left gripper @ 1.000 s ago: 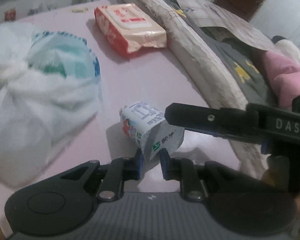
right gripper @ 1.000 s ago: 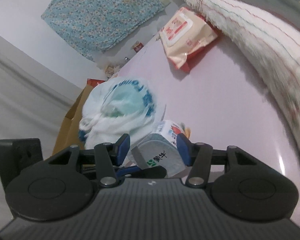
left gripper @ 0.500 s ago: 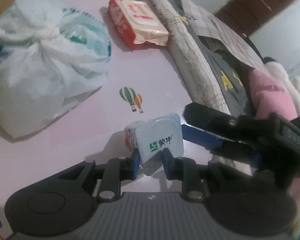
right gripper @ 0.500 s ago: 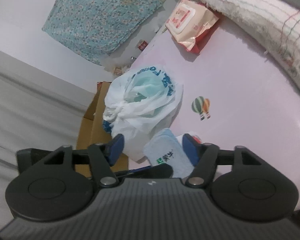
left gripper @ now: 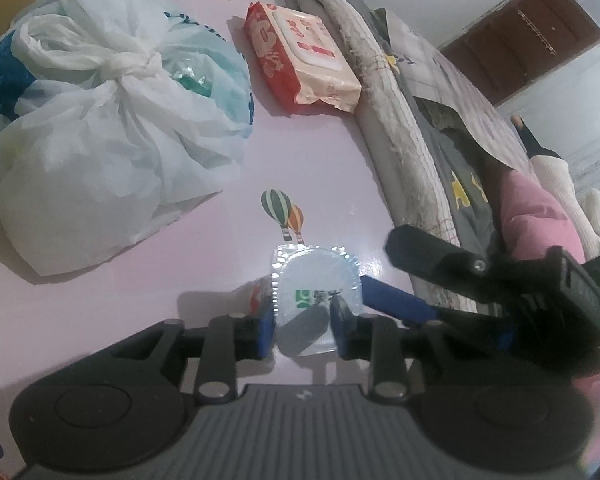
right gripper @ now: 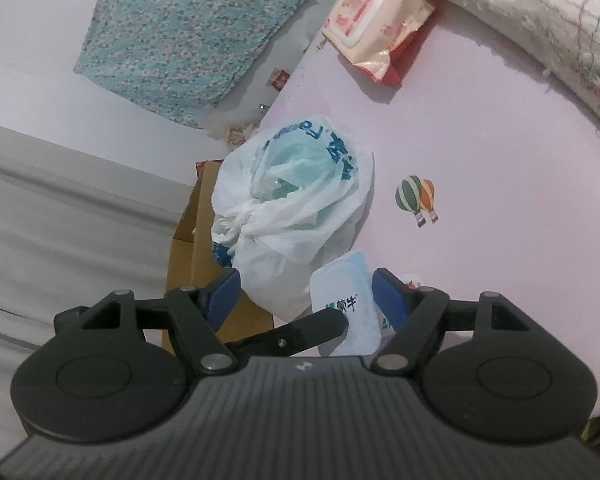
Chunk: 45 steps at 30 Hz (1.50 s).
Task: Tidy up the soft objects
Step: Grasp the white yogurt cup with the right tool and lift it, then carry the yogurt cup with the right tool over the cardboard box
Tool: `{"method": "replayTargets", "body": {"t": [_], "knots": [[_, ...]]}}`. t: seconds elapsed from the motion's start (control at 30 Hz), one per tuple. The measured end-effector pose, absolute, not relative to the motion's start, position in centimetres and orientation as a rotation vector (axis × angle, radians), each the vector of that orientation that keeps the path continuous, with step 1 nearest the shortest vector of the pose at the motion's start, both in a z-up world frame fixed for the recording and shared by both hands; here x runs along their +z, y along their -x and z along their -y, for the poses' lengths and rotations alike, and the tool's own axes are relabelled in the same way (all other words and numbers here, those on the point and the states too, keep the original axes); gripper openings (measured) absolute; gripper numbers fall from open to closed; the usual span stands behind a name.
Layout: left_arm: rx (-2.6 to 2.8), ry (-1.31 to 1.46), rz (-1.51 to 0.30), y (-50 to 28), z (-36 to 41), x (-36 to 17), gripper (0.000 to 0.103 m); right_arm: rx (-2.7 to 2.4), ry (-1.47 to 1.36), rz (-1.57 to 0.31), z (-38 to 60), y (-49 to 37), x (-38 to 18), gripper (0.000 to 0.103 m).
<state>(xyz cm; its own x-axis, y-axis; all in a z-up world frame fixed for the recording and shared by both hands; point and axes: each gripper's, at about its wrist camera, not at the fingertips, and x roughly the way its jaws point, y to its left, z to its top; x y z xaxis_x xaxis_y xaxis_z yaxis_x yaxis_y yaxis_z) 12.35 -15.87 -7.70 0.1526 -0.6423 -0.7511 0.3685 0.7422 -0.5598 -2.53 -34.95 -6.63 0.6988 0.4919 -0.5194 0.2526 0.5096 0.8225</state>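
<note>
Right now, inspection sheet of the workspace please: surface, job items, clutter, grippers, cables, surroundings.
Surface: pink tabletop with a hot-air-balloon sticker.
Job's things: small milk pouch standing near the front edge; knotted white plastic bag at the left; wet-wipes pack at the back, lying flat.
Clutter: nothing seen beyond those.
Grippers: left gripper has the pouch between its jaws, which are opening; right gripper straddles the same pouch, jaws wide and opening, pads clear of it.
Cables: nothing seen.
Surroundings: rolled blanket and grey bedding along the right edge; cardboard box beside the table; floral cloth on the wall; brown door.
</note>
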Motion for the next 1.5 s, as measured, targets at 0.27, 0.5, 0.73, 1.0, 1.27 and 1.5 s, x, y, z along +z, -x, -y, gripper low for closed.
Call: {"method": "replayTargets", "body": {"t": [0.27,0.5,0.73,1.0,1.27,1.5], "knots": [[-0.774,0.161,-1.093,-10.7,16.1,-6.4,0.061,0.155,-1.041,-0.813,35.1,2.9,-6.9,0.074],[-0.827,-0.072,-0.992,-8.6,18.1,-5.9,0.078,0.135,-1.029,-0.832,35.7,2.9,-7.9,0.071],[-0.823,-0.296,-0.871,-6.3,20.0,-7.3,0.076,0.14,-1.031,-0.855,35.6,2.3,-8.9,0.058],[-0.815,-0.374,-0.857,-6.2,20.8,-8.9,0.056,0.146,-1.022,-0.873,35.4,1.7,-9.5,0.045],[-0.771,-0.336,-0.852,-6.3,20.8,-9.0,0.051,0.152,-0.986,-0.871,35.3,1.6,-9.5,0.037],[-0.757,-0.299,-0.854,-6.3,20.8,-9.0,0.051,0.15,-0.913,-0.869,34.9,1.5,-8.8,0.037]]}}
